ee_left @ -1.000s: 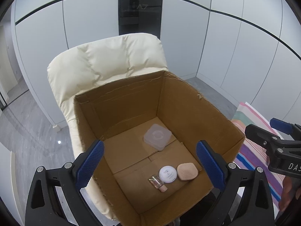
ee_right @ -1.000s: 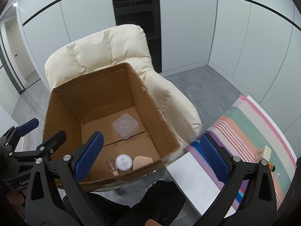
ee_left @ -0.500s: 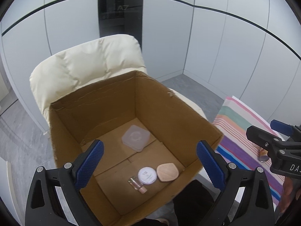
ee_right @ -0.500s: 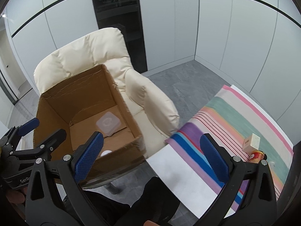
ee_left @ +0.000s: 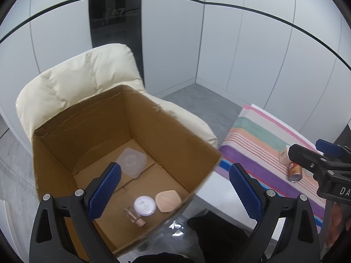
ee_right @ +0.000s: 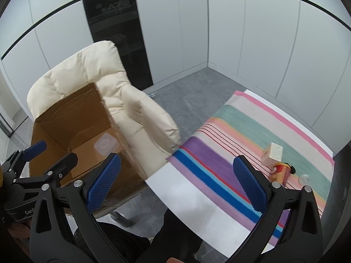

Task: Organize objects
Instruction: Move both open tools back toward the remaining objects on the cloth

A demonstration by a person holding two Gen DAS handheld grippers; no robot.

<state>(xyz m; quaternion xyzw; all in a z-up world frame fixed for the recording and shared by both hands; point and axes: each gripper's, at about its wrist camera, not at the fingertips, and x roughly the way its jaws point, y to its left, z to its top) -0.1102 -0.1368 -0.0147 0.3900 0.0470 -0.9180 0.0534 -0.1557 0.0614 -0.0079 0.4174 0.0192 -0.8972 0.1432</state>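
On the striped worktop (ee_right: pixel 241 131) the can (ee_right: pixel 279 172) has come into reach as both spread, empty tools swing from the box (ee_left: pixel 114 131).

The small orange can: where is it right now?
In the right wrist view, the small orange can lies on its side on the striped cloth, far right, against the small beige carton.

- cardboard box (ee_left: pixel 122 135) open-topped; tall walls ring it, entry from above only
- striped cloth (ee_right: pixel 252 144) mostly bare; small carton (ee_right: pixel 273 154) and can (ee_right: pixel 280 172) crowd far right edge
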